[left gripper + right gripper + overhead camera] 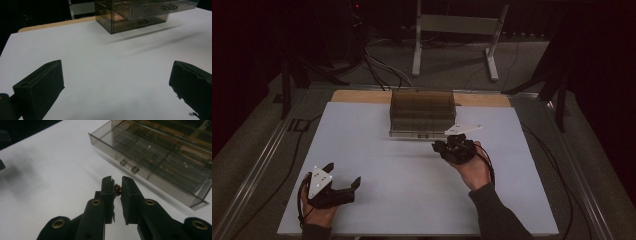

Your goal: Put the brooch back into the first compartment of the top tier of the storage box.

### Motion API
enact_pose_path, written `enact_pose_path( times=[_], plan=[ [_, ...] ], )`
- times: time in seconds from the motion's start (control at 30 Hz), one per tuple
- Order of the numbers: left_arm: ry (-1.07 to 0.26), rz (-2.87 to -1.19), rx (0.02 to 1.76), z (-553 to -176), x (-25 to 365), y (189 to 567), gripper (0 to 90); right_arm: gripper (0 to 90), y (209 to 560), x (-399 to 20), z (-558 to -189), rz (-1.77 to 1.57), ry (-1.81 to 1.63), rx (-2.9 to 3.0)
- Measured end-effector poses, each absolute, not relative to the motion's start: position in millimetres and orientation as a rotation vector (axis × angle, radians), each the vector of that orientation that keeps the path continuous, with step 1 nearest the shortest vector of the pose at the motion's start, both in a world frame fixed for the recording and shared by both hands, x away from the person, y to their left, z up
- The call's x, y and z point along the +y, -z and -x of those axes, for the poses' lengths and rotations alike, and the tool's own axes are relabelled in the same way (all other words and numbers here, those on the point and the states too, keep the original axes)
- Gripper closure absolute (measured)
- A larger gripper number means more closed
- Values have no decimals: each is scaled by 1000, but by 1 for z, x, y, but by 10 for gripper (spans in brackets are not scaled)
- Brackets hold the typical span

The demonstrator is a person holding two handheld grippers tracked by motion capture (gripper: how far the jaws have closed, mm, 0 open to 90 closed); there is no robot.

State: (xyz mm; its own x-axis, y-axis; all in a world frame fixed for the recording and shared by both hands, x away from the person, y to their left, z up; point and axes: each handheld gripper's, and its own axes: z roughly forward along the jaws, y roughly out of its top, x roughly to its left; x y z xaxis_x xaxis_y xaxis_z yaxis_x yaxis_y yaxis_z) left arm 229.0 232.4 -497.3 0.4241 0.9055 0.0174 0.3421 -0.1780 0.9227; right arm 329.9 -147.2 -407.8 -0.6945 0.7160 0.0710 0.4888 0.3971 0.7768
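A smoky clear plastic drawer box [423, 112] stands at the back middle of the white table top [377, 150]. Its top drawer [160, 162] is pulled out, with several compartments and a clear handle [127, 166]. My right gripper [117, 183] hovers just in front of that drawer, shut on a small reddish-brown object [118, 190] pinched between the pads. In the high view the right gripper [447, 146] sits at the box's front right corner. My left gripper [343, 175] rests near the front left, jaws wide open with nothing between them [117, 64].
The box [135, 15] is far ahead of the left gripper across bare white surface. A wooden strip [362, 96] edges the table's back. Cables [377, 65] and a metal stand [452, 30] lie on the floor behind. Metal rails [257, 165] run along both sides.
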Motion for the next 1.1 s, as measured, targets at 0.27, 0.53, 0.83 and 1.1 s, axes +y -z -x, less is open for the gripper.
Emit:
enact_pose_path(
  times=[0.27, 0.53, 0.83, 1.1],
  plan=[
    [-754, -1730, 1086, -229, 232, 497, 3, 815, 405, -137, -336, -1048, -1202, 2383],
    [-752, -1731, 1089, -229, 232, 498, 3, 815, 406, -134, -345, -1083, -1254, 2372],
    [-752, -1737, 1088, -229, 232, 499, 3, 815, 408, -130, -350, -1097, -1282, 2361],
    [-752, -1740, 1088, -230, 232, 499, 3, 815, 401, -121, -358, -1076, -1278, 2333]
  ],
)
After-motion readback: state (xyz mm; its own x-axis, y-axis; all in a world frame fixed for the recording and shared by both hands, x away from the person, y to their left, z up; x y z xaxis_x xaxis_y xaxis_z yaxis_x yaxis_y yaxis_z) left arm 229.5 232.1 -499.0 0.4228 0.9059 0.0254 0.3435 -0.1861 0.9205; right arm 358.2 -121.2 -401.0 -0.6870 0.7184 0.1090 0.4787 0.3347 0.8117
